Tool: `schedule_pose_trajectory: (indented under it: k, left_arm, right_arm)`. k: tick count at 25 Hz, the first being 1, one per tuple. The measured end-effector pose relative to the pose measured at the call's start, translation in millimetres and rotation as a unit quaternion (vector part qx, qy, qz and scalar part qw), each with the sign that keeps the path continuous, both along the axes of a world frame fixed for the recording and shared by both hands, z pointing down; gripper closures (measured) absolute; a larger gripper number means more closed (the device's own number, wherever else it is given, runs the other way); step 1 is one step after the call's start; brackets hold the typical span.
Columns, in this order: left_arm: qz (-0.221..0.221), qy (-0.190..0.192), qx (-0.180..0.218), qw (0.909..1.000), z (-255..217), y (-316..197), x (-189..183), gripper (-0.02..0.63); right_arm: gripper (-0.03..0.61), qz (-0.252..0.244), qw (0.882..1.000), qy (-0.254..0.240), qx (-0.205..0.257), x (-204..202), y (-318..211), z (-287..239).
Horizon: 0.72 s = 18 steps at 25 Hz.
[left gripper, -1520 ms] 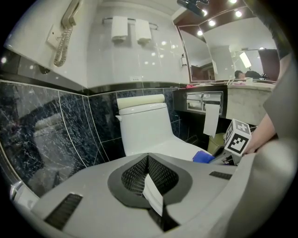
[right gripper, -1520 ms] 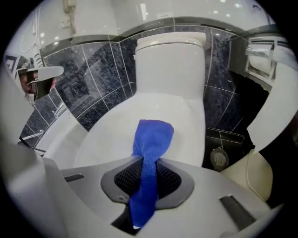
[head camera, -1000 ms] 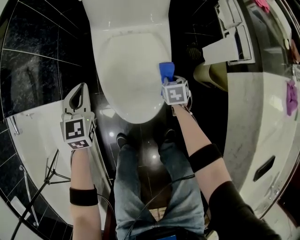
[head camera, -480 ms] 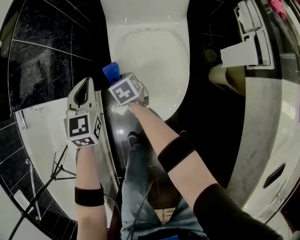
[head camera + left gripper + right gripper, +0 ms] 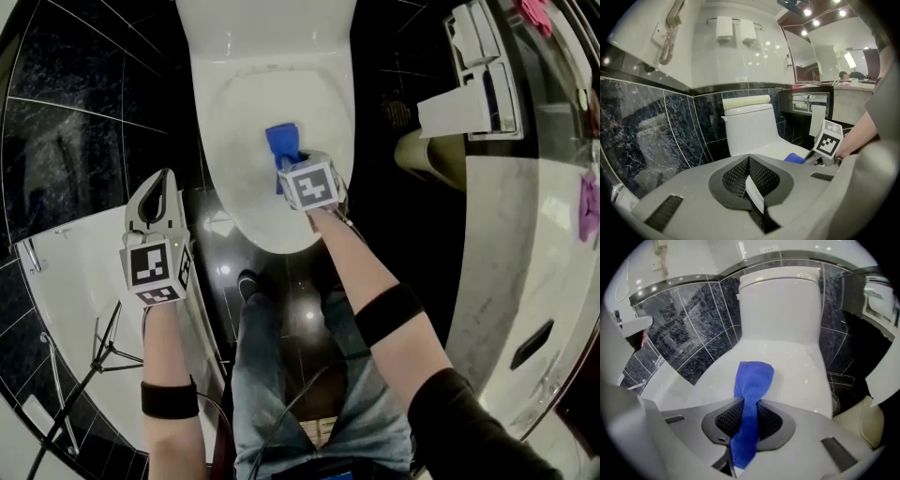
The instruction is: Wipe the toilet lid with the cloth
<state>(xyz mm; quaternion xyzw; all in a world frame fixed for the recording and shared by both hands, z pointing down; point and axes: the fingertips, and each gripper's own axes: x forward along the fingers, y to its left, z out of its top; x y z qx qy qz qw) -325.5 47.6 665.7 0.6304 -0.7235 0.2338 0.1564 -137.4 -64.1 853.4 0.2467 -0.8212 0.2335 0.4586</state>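
Currently: right gripper [image 5: 292, 169] is down over the closed white plastic toilet lid [image 5: 239, 112], jaws pinching a blue terry cloth [image 5: 282, 142]. Right gripper view confirms the grip. The cloth [image 5: 751, 380] runs as a bunched strip between the two black ribbed pads, and its tail sticks out behind them. Its free end is folded over and lies flat on the lid [image 5: 797, 371]. The jaws are only partly closed, held apart by the fabric.

The cloth sits about mid-lid, slightly toward the right edge. It is well clear of the hinge edge and short of the front edge. The white ceramic tank [image 5: 780, 301] is straight ahead of that gripper.

Left gripper [image 5: 157, 183] is off the toilet, just beside the lid's front-left edge. It hangs where the glossy black floor [image 5: 281, 281] meets a white glossy curved fixture [image 5: 75, 281]; cannot tell what that fixture is. Its jaws are pressed together with nothing between them, and left gripper view shows the pads meeting. That view also catches the cloth [image 5: 794, 158] on the lid, off to its right.

Around it:
- The person's blue jeans [image 5: 281, 375] are at the lid's front edge.
- A white toilet-roll holder [image 5: 469, 89] is on the wall to the right.
- A corded wall handset [image 5: 670, 28] is mounted high on the left.
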Motion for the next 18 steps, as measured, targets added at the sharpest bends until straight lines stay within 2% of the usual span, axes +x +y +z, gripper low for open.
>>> schedule_pose_trajectory:
  k: [4, 8, 15, 16, 18]
  left_arm:
    - [0.006, 0.007, -0.004, 0.9999, 1, -9, 13, 0.614]
    - [0.009, 0.004, -0.004, 0.9999, -4, -18, 23, 0.614]
    - [-0.006, -0.014, -0.015, 0.9998, -25, -22, 38, 0.614]
    - [-0.007, -0.016, -0.014, 0.9997, -28, -23, 39, 0.614]
    - [-0.009, -0.016, -0.01, 0.9998, -33, -27, 39, 0.614]
  right_arm:
    - [0.492, 0.039, 0.999, 0.016, 0.01, 63, -37, 3]
    - [0.492, 0.056, 0.998, 0.029, 0.009, 97, -57, 6]
    - [0.494, 0.054, 0.996, 0.064, -0.022, 110, -64, 6]
    - [0.494, 0.053, 0.997, 0.057, -0.027, 102, -63, -1]
    - [0.494, 0.039, 0.999, 0.011, -0.027, 65, -54, -23]
